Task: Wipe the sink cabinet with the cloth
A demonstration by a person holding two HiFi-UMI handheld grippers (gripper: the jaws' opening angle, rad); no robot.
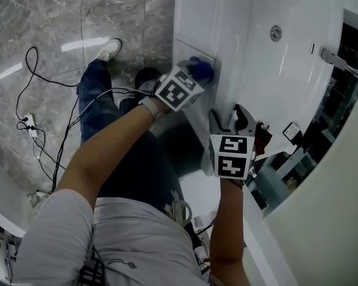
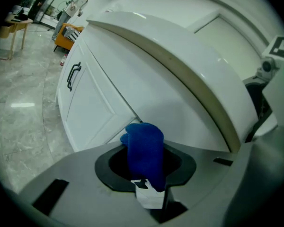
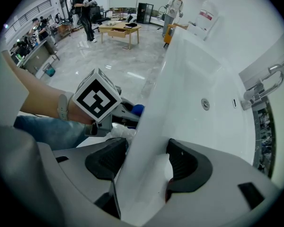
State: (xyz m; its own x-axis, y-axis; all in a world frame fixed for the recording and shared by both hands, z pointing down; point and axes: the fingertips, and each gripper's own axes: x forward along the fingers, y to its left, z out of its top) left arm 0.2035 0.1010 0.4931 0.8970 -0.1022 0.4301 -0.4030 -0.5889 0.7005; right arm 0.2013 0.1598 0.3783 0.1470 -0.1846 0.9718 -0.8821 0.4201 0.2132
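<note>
Left claw (image 2: 146,168): pressed together on the cloth (image 2: 144,145). The blue cloth stands up between the two pads and sticks out past their tips as a rounded wad.

Cloth position: at the front face of the cabinet (image 1: 194,16), just below the sink (image 1: 250,52) and its overhanging front rim (image 2: 180,65). In the left gripper view the wad's free end lies against the white panel, beside the slanted corner seam of a door (image 2: 92,108). A dark handle (image 2: 73,74) is mounted on that door, well away from the sink's rim and from the cloth.

Right claw (image 3: 144,160): set astride the sink's front rim. One pad is on the basin side and the other on the outer side, with the white rim filling the gap between them and both pads lying against it. In the head view this claw sits on the rim's near stretch, beside the left claw.

Sink interior: the round drain (image 1: 275,33) is in the far part of the white basin. The chrome faucet (image 1: 340,61) is at the sink's back edge.

Surroundings: grey marble floor (image 1: 59,16) lies on the cabinet side of the sink, with black cables (image 1: 30,70) trailing across it.
</note>
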